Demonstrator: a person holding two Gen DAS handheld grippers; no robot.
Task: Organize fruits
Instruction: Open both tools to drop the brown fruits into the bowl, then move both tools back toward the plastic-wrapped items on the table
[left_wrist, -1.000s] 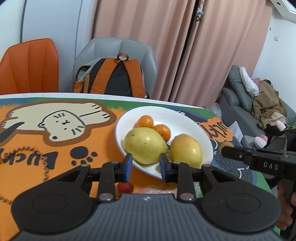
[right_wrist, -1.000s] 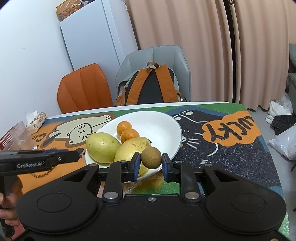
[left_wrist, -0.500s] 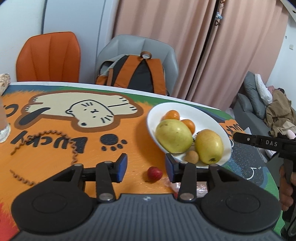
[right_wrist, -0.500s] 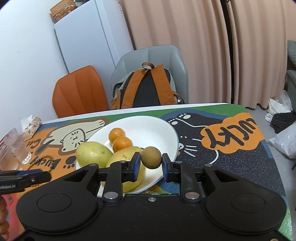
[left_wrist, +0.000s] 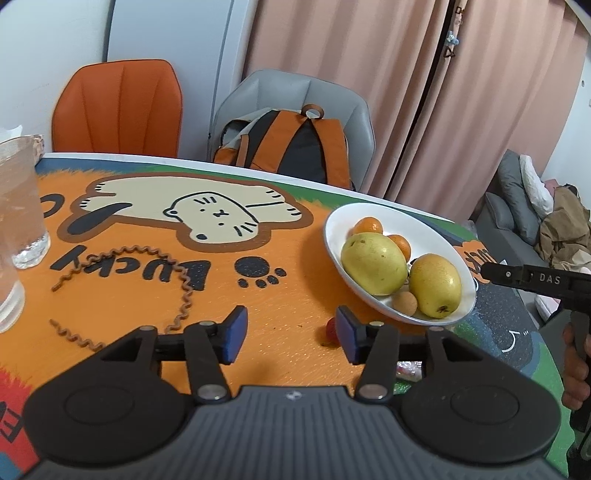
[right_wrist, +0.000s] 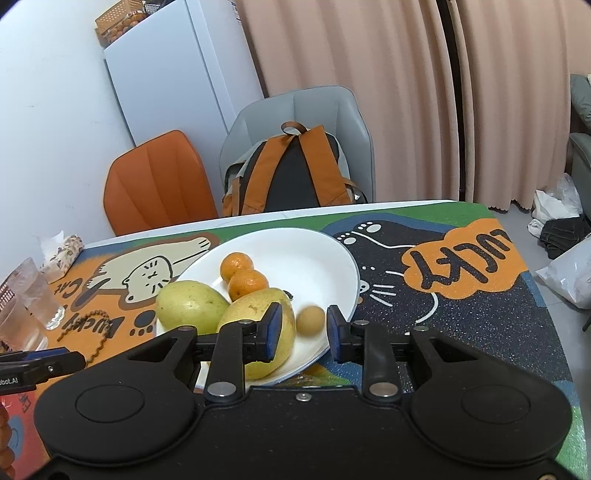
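Observation:
A white plate (left_wrist: 461, 258) on the cartoon-cat table mat holds two yellow mangoes (left_wrist: 373, 264), two small oranges (left_wrist: 367, 225) and a small brown round fruit (left_wrist: 405, 302). My left gripper (left_wrist: 291, 334) hovers over the orange part of the mat, left of the plate. Its jaws are opening with nothing between them. A small red fruit (left_wrist: 330, 326) lies on the mat, half hidden behind the right finger. My right gripper (right_wrist: 304, 328) is above the plate's near rim (right_wrist: 343, 254). Its jaws are opening, and the brown fruit (right_wrist: 311, 320) sits between the pads untouched, down on the plate.
Clear glasses (left_wrist: 22, 206) stand at the mat's left edge and a brown coiled cord (left_wrist: 181, 288) lies in front of them. An orange chair (left_wrist: 118, 110) and a grey chair with a backpack (left_wrist: 291, 147) stand behind the table. A hand (left_wrist: 574, 373) holds the right gripper's handle.
My left gripper has pulled left, away from the plate, and its jaws have spread. My right gripper has let go of the brown fruit, which now rests on the plate.

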